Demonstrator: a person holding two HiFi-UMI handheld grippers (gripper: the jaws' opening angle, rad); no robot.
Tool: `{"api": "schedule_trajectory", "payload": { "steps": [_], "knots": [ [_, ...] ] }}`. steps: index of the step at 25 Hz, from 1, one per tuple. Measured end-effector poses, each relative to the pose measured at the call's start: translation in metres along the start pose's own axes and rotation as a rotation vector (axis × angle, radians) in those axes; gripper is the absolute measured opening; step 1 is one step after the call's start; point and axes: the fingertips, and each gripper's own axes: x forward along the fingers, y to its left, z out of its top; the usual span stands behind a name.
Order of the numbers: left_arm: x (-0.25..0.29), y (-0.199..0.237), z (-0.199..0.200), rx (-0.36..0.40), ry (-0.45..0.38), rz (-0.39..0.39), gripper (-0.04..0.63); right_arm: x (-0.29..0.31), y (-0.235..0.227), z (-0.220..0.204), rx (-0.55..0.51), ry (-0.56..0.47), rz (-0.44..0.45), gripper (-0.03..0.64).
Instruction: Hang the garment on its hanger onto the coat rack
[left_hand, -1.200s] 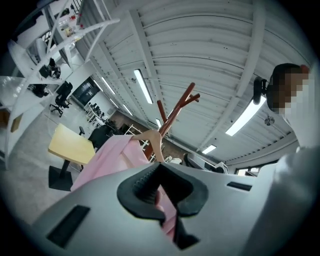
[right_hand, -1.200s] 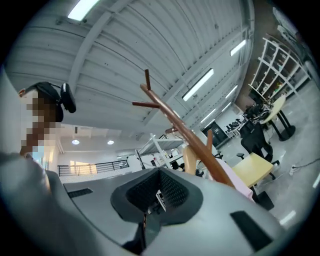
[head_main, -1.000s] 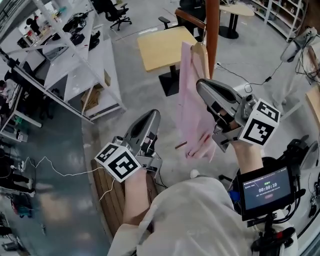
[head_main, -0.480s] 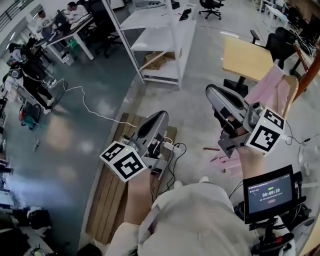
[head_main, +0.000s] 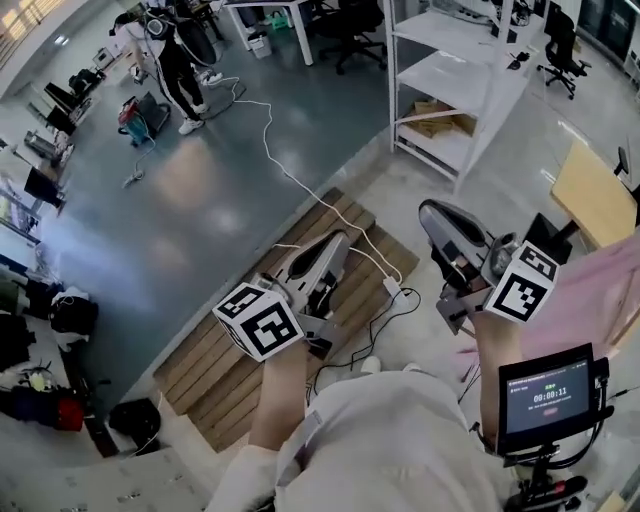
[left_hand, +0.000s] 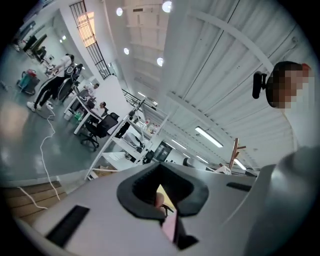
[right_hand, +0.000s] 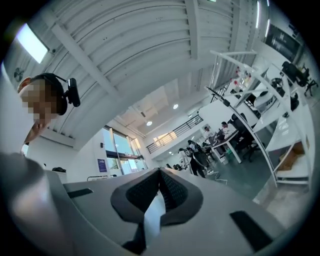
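- Right gripper (head_main: 435, 215): jaws pressed together, clamped on a pale strip of the pink garment (head_main: 605, 300); held out in front of the body, tips toward the white shelving (head_main: 470, 75).
- Pink garment: hanging out to the right of that gripper, cut off by the right edge of the head view, just below a tan table (head_main: 595, 195).
- Left gripper (head_main: 338, 243): jaws together, clamping nothing; held above a wooden pallet (head_main: 250, 350) crossed by a white cable (head_main: 330, 215), well apart from the garment.
- Coat rack (left_hand: 235, 154): upright wooden post with pegs, far off in the left gripper view.
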Motion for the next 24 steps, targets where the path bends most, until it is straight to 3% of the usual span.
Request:
{"api": "schedule_trajectory", "payload": {
  "steps": [5,10,24],
  "knots": [
    [-0.019,0.028,-0.003,-0.020,-0.023,0.092,0.006,0.029,-0.007,-0.045,0.153,0.027,0.064,0.012],
    [-0.026,0.037,-0.008,-0.038,-0.014,0.125,0.006,0.040,-0.010,-0.075,0.214,0.088,0.068,0.012],
    [0.008,0.028,-0.041,-0.052,0.025,0.122,0.006,0.014,-0.042,-0.076,0.291,0.078,0.070,0.012]
  ]
}}
